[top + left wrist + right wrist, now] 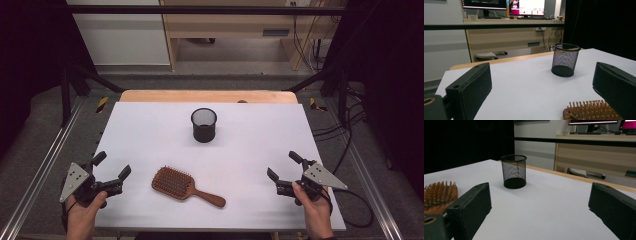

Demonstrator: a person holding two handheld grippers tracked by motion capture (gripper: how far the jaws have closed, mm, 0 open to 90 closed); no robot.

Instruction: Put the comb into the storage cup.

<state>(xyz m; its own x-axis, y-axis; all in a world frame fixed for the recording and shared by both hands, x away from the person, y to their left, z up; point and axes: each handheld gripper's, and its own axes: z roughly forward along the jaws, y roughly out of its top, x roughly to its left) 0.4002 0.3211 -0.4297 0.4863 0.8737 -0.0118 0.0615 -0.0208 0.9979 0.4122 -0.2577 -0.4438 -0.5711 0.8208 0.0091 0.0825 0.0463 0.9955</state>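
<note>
The brush (pixel 186 186) lies bristles-up on the table (pixel 150 125) in the lower centre of the high view, its paddle head toward the left and its handle running down to the right. The cup (pixel 204 125) — a black mesh one — stands upright above it at centre frame, well apart from the brush.

The left gripper (pixel 112 172) sits at the lower left, the right gripper (pixel 283 166) at the lower right; each has its jaws spread wide with nothing between them. Neither touches the brush or the cup.

Judgement on handling: the brush looks wooden, stiff and light, with no risk of crushing. The bristle face would give poor purchase, and the smooth handle may slip if pinched at its thin end. The better hold appears to be across the handle near the neck — or across the edges of the head. The cup looks light and could tip if knocked.
</note>
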